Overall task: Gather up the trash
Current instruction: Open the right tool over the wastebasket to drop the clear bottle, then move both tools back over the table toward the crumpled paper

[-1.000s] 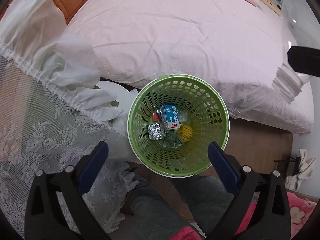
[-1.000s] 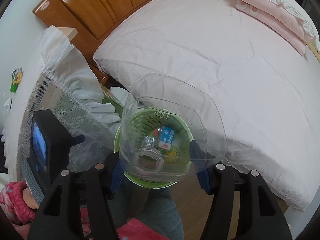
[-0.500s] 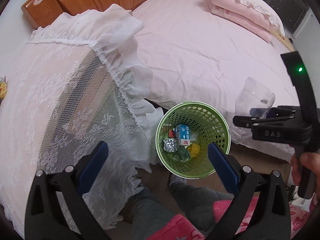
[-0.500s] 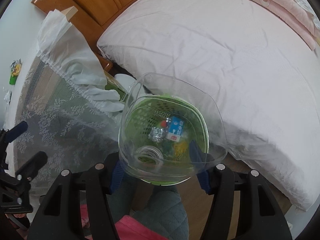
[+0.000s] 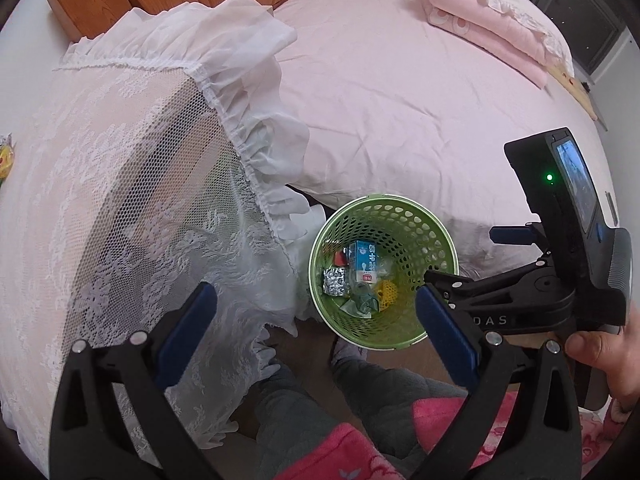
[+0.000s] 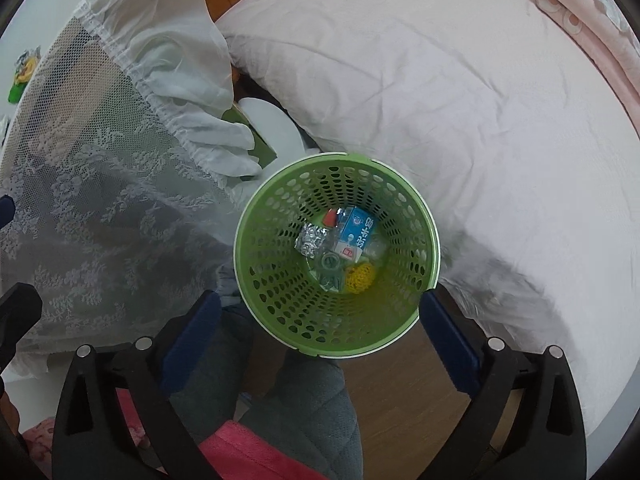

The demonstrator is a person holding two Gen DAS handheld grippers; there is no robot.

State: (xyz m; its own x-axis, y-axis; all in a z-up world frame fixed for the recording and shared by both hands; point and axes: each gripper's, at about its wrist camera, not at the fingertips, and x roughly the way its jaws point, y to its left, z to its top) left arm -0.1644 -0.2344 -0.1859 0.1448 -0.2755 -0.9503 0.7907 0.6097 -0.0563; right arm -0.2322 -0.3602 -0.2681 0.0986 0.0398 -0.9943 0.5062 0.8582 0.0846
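Note:
A green perforated basket (image 6: pixel 336 158) stands on the wood floor between the bed and a lace-covered table. In it lie a blue-and-white carton (image 6: pixel 358 234), crumpled foil (image 6: pixel 310 240), a yellow net (image 6: pixel 360 276) and a clear plastic cup (image 6: pixel 330 262). My right gripper (image 6: pixel 320 300) points straight down over the basket. Its jaws are opening and nothing is between them. The left wrist view shows the same basket (image 5: pixel 384 200) lower down, with the right gripper (image 5: pixel 472 258) at its right rim. My left gripper (image 5: pixel 314 296) hangs open and empty above the basket's near side.
A bed with a pale pink sheet (image 5: pixel 400 100) fills the far side, with a folded pink blanket (image 5: pixel 492 36) on it. The lace tablecloth (image 5: pixel 120 200) hangs at the left. A person's grey-trousered legs (image 6: pixel 280 400) stand beside the basket. A white round object (image 6: pixel 272 128) lies under the cloth's edge.
The right gripper, earlier shut on the clear cup, has opened and sunk toward the basket; the cup now lies inside. The left gripper rose early on, then stayed still.

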